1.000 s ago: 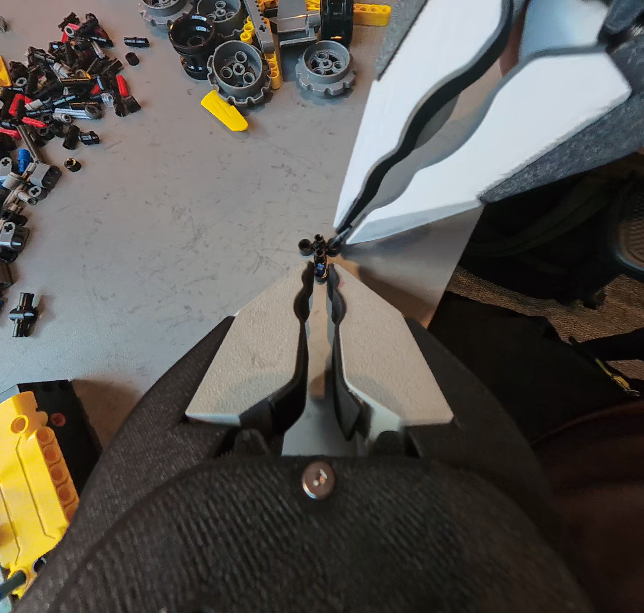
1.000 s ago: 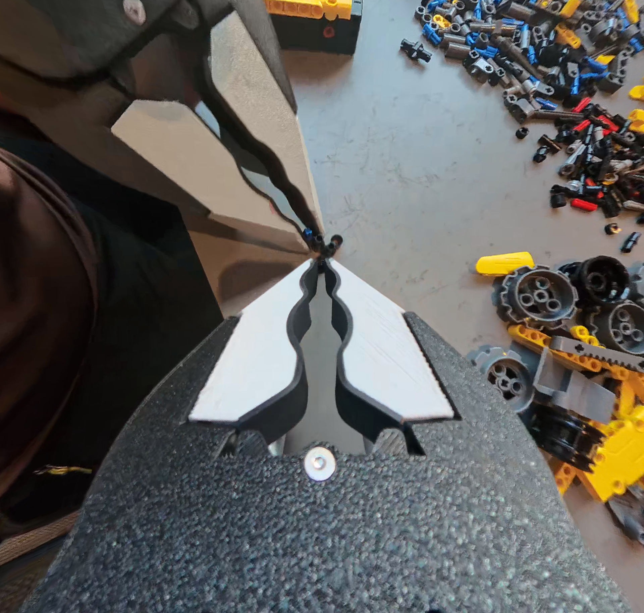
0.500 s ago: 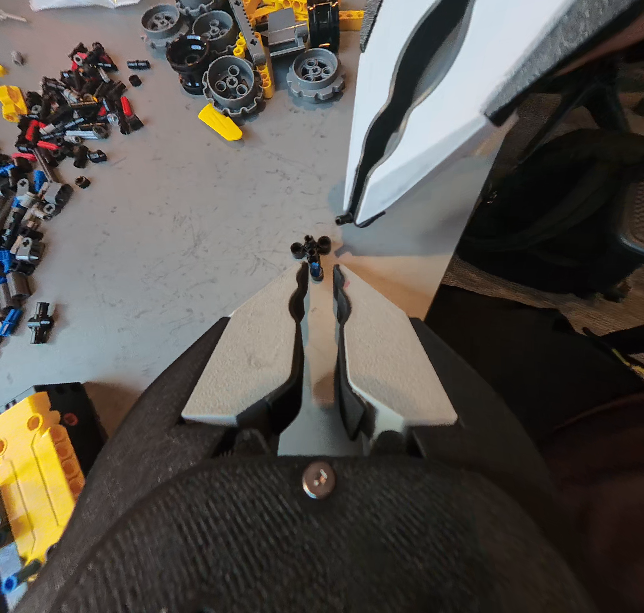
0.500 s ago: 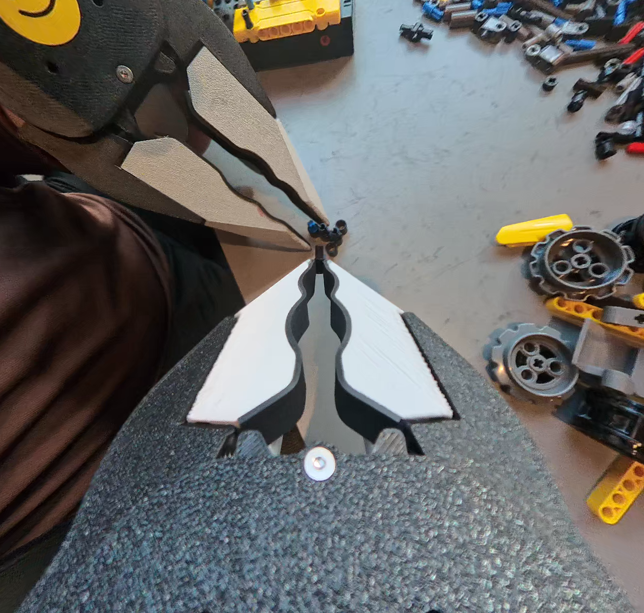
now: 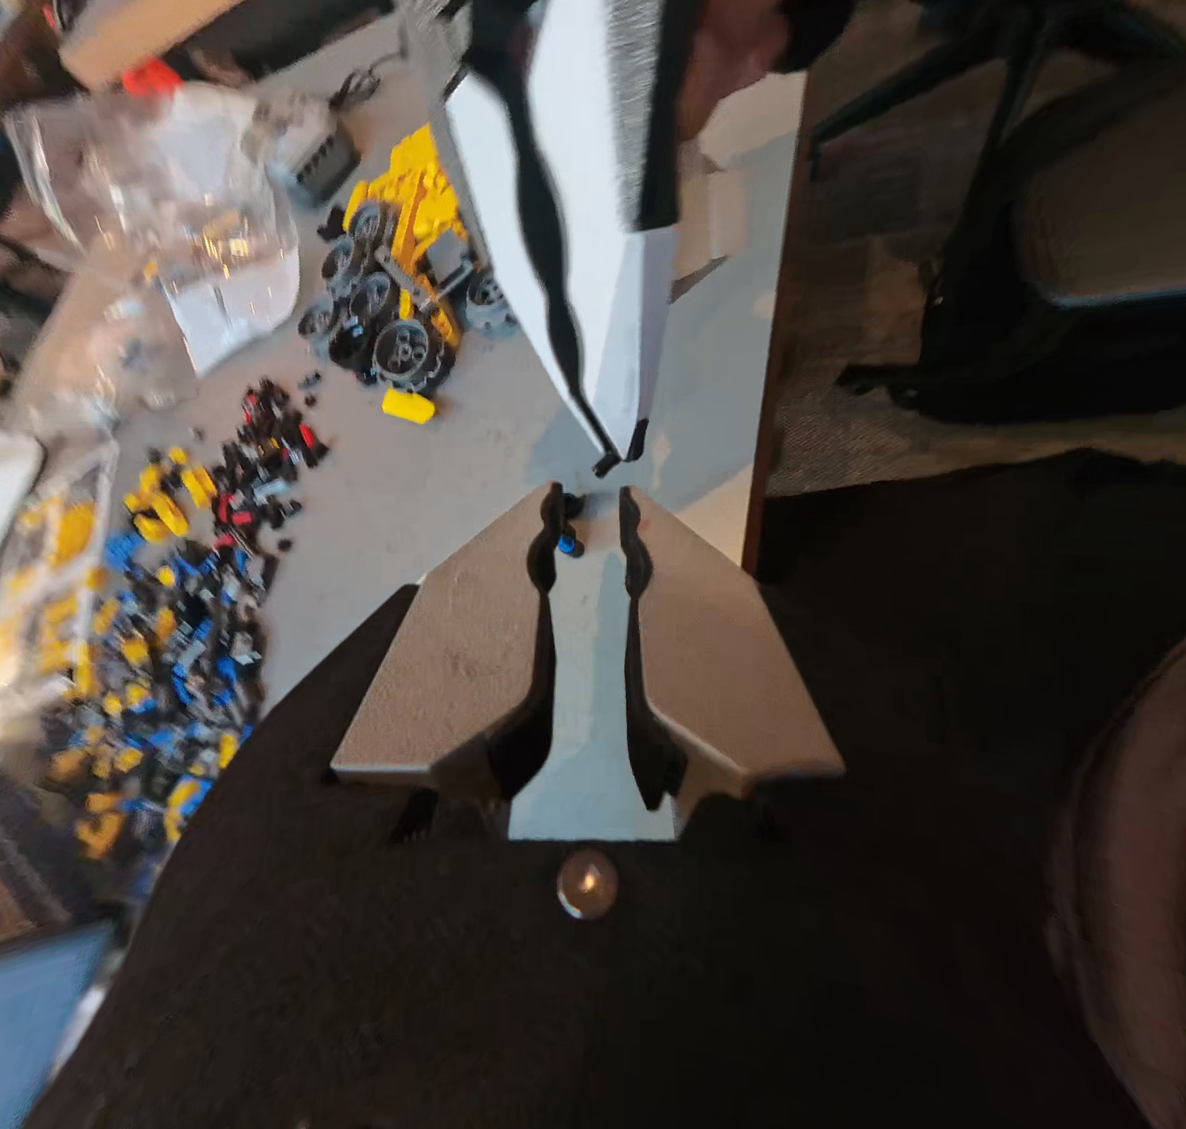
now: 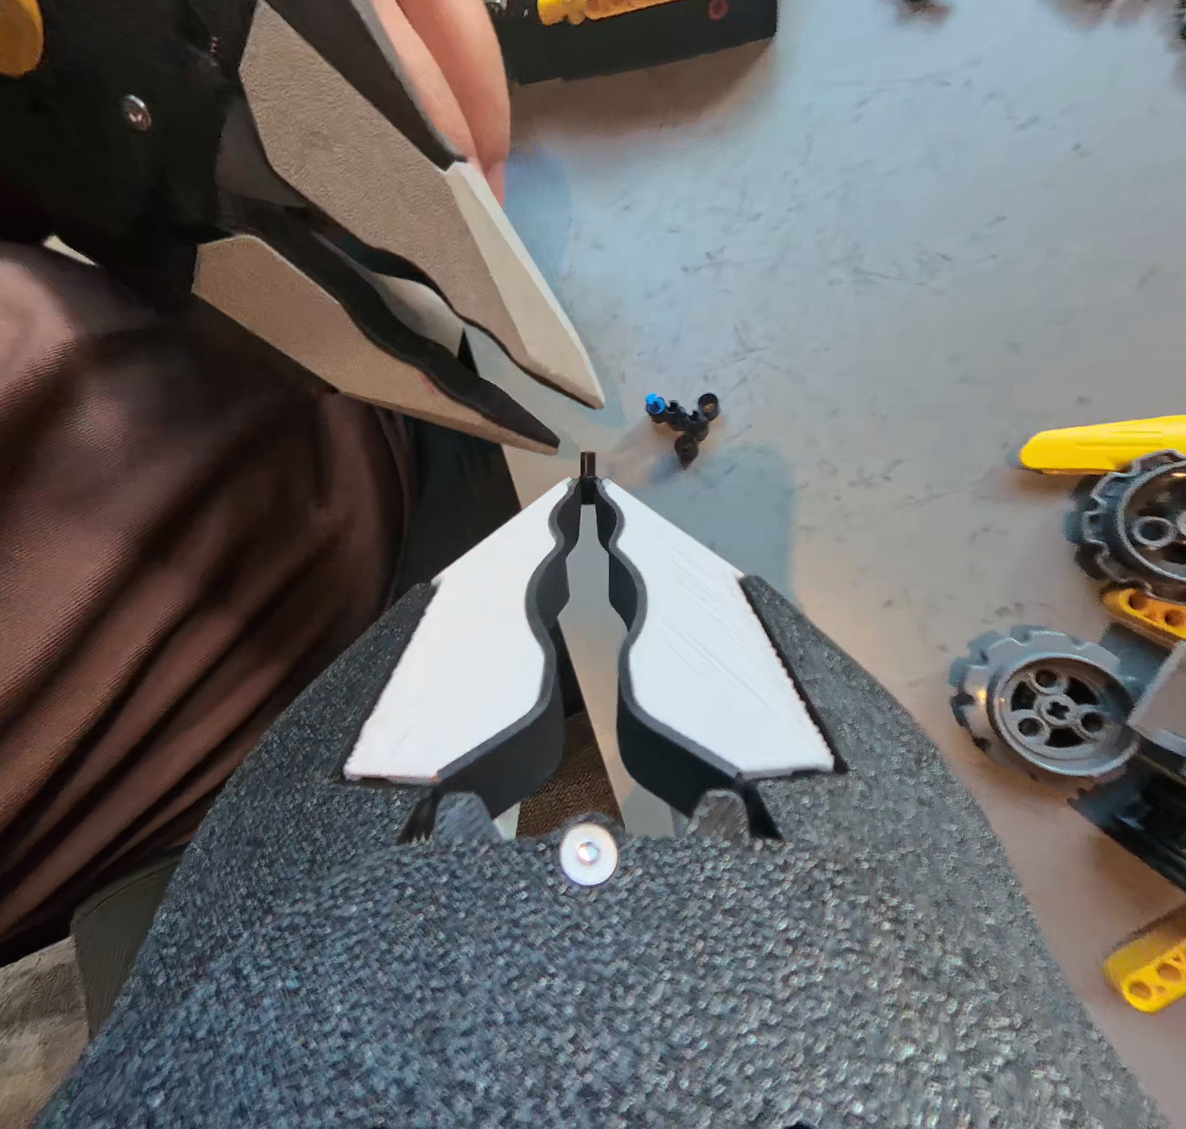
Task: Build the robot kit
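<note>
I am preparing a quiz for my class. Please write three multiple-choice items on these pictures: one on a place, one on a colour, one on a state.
1. Where is the connector?
A) on the table
B) on a wheel
C) in a box

2. What colour is its pin tip?
A) red
B) blue
C) yellow

3. How is the right gripper?
A) open and empty
B) shut on nothing
C) shut on a black pin

Answers:
1 A: it lies on the grey surface, and nothing holds it.
2 B: the one bright end is blue.
3 C: the white fingertips pinch the pin, which sticks out between them.
</note>
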`<state>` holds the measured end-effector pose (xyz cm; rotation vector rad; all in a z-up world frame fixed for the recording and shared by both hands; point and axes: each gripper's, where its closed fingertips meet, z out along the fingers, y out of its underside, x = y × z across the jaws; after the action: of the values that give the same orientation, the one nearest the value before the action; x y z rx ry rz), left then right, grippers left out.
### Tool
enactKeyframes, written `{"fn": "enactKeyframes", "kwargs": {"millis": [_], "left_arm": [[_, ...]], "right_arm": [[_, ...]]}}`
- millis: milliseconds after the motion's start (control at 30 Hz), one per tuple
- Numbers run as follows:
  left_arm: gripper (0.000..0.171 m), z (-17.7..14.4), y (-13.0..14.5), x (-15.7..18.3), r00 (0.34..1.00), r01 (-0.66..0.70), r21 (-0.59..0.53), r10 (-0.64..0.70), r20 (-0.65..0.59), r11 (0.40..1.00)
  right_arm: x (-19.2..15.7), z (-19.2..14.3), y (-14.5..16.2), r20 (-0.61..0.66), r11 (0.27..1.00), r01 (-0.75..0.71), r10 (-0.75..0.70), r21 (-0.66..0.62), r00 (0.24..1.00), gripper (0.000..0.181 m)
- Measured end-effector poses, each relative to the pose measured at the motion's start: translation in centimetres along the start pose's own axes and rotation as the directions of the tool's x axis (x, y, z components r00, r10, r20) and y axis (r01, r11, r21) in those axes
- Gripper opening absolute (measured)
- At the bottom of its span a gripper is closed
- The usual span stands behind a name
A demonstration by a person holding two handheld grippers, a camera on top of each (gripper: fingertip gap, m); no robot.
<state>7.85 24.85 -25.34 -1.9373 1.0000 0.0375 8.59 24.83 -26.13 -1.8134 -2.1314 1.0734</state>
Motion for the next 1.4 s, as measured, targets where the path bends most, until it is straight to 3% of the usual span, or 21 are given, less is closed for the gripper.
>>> {"fn": "enactKeyframes", "kwargs": {"millis": [100, 200, 567, 667, 767, 933, 1033, 1400], "left_arm": [[0.013, -0.2, -0.5, 0.3, 0.982, -0.186, 0.007, 0.185, 0.032, 0.983], [0.013, 0.0, -0.6, 1.0, 0.957, -0.289, 0.009, 0.288, 0.030, 0.957], [0.004, 0.6, -0.1, 0.9, 0.917, -0.382, -0.012, 0.380, 0.123, 0.924], [0.003, 0.9, 0.2, 0.4, 0.944, -0.293, -0.025, 0.293, 0.149, 0.956], [0.001, 0.9, 0.2, -0.5, 0.988, -0.025, 0.013, 0.023, 0.153, 1.000], [0.001, 0.3, -0.1, -1.8, 0.966, 0.194, 0.099, -0.207, 0.153, 0.976], [0.001, 0.3, -0.2, -2.0, 0.958, 0.233, 0.114, -0.248, 0.147, 0.966], [0.001, 0.1, -0.7, -1.9, 0.953, 0.209, 0.140, -0.234, 0.192, 0.968]], "right_arm": [[-0.5, 0.1, 0.0, 0.048, 1.000, -0.012, 0.013, -0.019, 0.999, 0.001], [-1.0, -0.1, -0.1, 0.092, 0.999, -0.032, 0.033, -0.020, 0.995, 0.001], [-1.4, 0.2, 0.0, 0.192, 0.994, -0.108, 0.106, -0.002, 0.976, 0.000], [-0.8, 0.1, -0.4, 0.193, 0.988, -0.143, 0.130, 0.055, 0.973, 0.000], [-0.1, -0.3, -1.7, 0.172, 0.969, -0.154, 0.121, 0.194, 0.978, 0.001], [0.2, -1.8, -2.8, 0.163, 0.902, -0.180, 0.124, 0.392, 0.979, 0.005], [0.2, -2.4, -3.0, 0.157, 0.878, -0.191, 0.134, 0.438, 0.978, 0.005], [0.0, -1.6, -3.1, 0.157, 0.880, -0.215, 0.162, 0.423, 0.974, 0.001]]}}
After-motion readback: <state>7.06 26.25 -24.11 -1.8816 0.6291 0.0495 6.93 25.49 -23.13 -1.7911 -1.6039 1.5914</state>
